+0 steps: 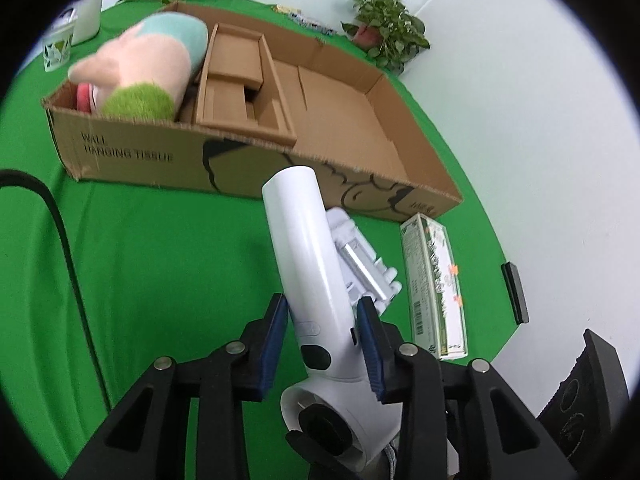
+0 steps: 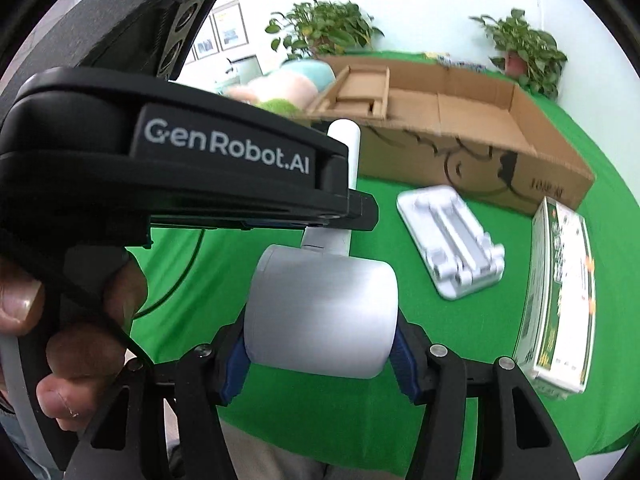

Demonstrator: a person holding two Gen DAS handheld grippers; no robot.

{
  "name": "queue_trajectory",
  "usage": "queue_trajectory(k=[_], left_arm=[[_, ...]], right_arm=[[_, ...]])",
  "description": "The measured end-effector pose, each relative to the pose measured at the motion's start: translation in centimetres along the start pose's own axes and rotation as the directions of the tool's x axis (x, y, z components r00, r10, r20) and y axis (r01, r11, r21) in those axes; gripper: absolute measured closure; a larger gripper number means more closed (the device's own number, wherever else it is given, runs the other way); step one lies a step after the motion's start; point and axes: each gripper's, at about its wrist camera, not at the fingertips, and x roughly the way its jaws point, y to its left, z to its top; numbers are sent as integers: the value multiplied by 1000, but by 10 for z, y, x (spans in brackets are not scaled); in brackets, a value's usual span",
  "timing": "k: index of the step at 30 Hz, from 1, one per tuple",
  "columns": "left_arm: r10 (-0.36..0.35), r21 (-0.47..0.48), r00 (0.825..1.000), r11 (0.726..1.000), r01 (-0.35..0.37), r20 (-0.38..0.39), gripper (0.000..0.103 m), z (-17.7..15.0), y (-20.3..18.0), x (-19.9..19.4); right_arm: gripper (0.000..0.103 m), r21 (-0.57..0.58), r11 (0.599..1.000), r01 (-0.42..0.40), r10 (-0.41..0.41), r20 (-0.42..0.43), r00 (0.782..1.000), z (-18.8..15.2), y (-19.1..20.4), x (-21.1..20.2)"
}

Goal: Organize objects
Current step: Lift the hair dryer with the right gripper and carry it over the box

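Here, left gripper (image 1: 323, 320), black frame with blue ribbed pads (image 1: 276, 344), clamped narrow on handle of white plastic hand-held hair dryer (image 1: 304, 256). Both pads pressed flat against handle sides, just above round fan end. Handle angled up and away toward long open brown cardboard box (image 1: 248, 168) printed "WALL HANGING TISSUE".

Right gripper (image 2: 320, 344), same build, set about half-wide around dryer's pale cylindrical barrel (image 2: 324, 312). Blue pads (image 2: 234, 368) touching both barrel ends; barrel lying crosswise between fingers. Seen from right wrist, left gripper body marked "GenRobot.AI" crossing upper left, person's hand (image 2: 72, 320) wrapped round its grip. Dryer held by both grippers at once, clear of green cloth table cover (image 1: 160, 264), in front of box's near wall.

Dryer: glossy white, smooth, dark oval button and small side switch on handle, grey cord trailing below fan end.

On cloth just beyond dryer: white plastic folding stand with silver bar (image 2: 450, 236), lying flat. Beside it to right, green-and-white printed carton (image 2: 556, 296). Inside box at left end: pink, teal and green plush toy (image 1: 152, 68); next to it a smaller cardboard tray insert (image 1: 244, 84). Right part of box bare cardboard. Potted plants (image 2: 320, 28) behind.
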Motion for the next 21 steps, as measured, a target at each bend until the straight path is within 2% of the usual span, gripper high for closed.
queue_trajectory(k=[7,15,21], left_arm=[[-16,77,996,997,9,88,70,24,-27,-31],[-22,193,985,981,-11,169,69,68,-60,-61],[-24,246,980,969,-25,196,69,99,-79,-73]], right_arm=[[47,-7,1000,24,-24,89,996,28,7,-26],[47,-5,998,57,-55,205,977,72,3,-57],[47,-4,997,72,-69,256,964,113,-10,-64]])
